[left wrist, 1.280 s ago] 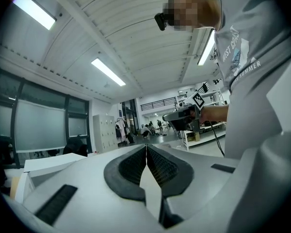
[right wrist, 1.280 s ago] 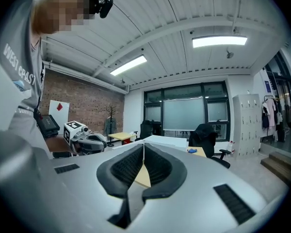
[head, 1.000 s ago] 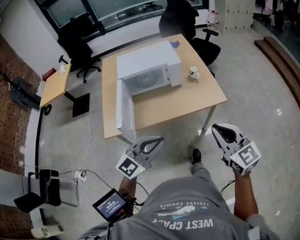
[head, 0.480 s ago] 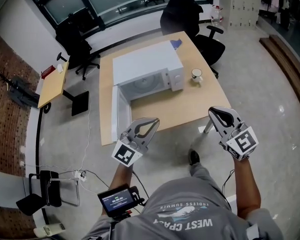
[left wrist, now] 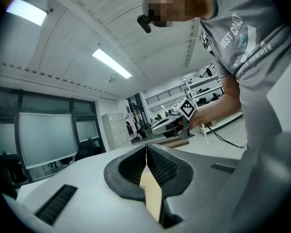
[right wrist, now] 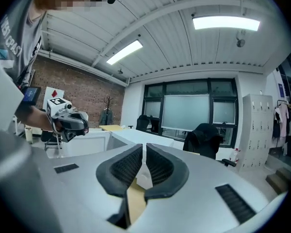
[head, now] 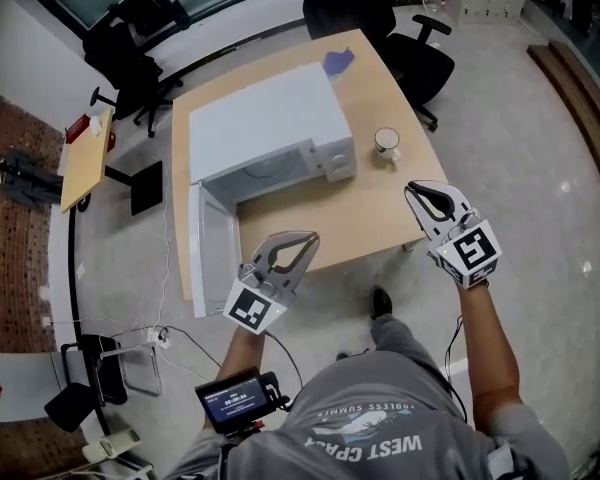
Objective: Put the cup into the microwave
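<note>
Head view puts us closer to the table [head: 320,218] than a second ago; our left gripper [head: 308,238] and right gripper [head: 414,188], both clenched empty, now overhang its near edge.

Microwave door [head: 215,253] open; tabletop [head: 320,218] bare

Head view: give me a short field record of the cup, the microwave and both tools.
cup: white, upright on the table, right of the microwave
microwave: on the table, door swung open
left tool: shut, empty, at the table's near edge
right tool: shut, empty, apart from the cup
</note>
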`<state>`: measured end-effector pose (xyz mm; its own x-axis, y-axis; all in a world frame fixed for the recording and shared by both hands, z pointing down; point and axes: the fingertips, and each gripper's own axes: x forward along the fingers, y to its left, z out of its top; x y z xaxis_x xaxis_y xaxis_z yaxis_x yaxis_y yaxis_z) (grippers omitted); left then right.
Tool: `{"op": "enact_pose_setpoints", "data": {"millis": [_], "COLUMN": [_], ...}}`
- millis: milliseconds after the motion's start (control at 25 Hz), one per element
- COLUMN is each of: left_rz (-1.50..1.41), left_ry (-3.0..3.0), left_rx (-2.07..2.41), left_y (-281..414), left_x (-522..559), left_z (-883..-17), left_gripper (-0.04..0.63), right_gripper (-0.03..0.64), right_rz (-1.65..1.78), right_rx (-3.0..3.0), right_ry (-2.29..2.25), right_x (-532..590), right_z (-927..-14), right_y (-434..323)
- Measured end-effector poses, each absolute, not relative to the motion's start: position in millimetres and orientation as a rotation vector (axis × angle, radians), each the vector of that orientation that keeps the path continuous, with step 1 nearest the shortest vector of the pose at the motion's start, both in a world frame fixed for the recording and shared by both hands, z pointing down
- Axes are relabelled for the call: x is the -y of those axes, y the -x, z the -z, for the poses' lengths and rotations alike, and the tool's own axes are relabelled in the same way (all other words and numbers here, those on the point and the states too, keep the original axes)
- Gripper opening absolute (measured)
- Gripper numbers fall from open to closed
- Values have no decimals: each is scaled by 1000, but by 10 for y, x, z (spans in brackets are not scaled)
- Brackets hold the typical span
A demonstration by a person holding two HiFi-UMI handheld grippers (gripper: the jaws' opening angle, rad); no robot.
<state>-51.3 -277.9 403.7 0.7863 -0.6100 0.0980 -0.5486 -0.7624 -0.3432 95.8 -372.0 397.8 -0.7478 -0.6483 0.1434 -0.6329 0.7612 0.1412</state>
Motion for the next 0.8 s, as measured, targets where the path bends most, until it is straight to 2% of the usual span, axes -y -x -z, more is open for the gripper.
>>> {"op": "enact_pose_setpoints", "data": {"millis": [200, 320, 800], "left_rz": [390, 419, 468], "left_ry": [2721, 2746, 2850], "left_rx": [-930, -975, -1188], "left_y": [404, 378, 494], "left_x": [3194, 3383, 3908], "left_z": [-4357, -4507, -5119], "left_gripper": [23, 23, 23], "right_gripper": [37, 118, 126], "right_rz": [67, 30, -119], "right_rx": [2691, 2616, 2398], "right_ry": [-973, -945, -867], "right_x": [4565, 5005, 6087], "right_z": [-4700, -5228, -7047], "right_y": [-1036, -1088, -1204]}}
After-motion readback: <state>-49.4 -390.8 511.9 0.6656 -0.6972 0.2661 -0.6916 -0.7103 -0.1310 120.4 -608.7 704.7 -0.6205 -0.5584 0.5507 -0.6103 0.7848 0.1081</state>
